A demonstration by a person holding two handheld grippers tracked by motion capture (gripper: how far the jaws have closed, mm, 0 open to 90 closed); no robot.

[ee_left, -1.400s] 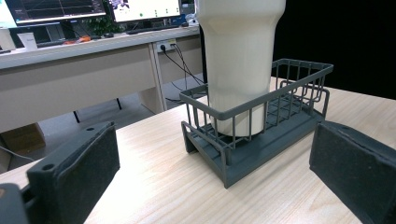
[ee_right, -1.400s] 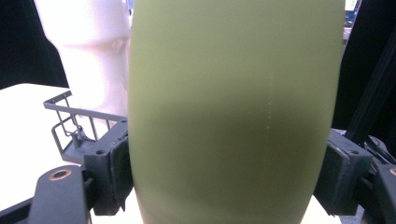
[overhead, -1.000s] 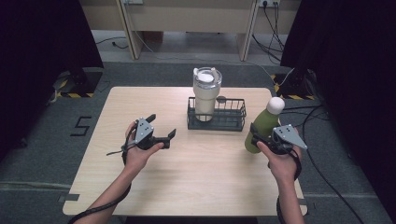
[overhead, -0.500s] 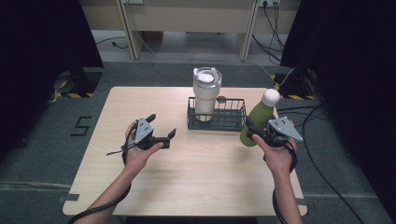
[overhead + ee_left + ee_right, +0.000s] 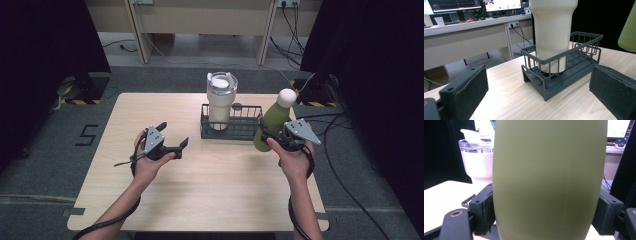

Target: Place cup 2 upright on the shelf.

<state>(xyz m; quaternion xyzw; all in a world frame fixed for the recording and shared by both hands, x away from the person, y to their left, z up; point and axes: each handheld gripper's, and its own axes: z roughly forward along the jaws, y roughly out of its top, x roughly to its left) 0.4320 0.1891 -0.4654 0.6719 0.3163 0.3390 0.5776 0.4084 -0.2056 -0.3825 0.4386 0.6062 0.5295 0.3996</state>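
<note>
Moved: right gripper (image 5: 265, 134) and its green bottle (image 5: 272, 122) have come up and in toward the rack since a second ago; left gripper (image 5: 172, 137) has kept its place.
Bottle: tilted, white cap (image 5: 286, 97) up, lifted off the desk (image 5: 210, 195), just beside the rack's right end.
Rack: dark wire rack (image 5: 235, 129) at the desk's far middle; its right half is bare.
Tumbler: cream tumbler (image 5: 220, 102) with a clear lid stands upright in the rack's left end.
In the way: the rack's right wall stands between bottle and bare slot; the tumbler is close by.
Right jaws: closed on the bottle's body, one pad (image 5: 487, 212) pressed to each side.
Left jaws: wide open, nothing between them, aimed at the rack from the left, well apart from it.
Around: cables (image 5: 345, 165) on the floor, a bench behind.
</note>
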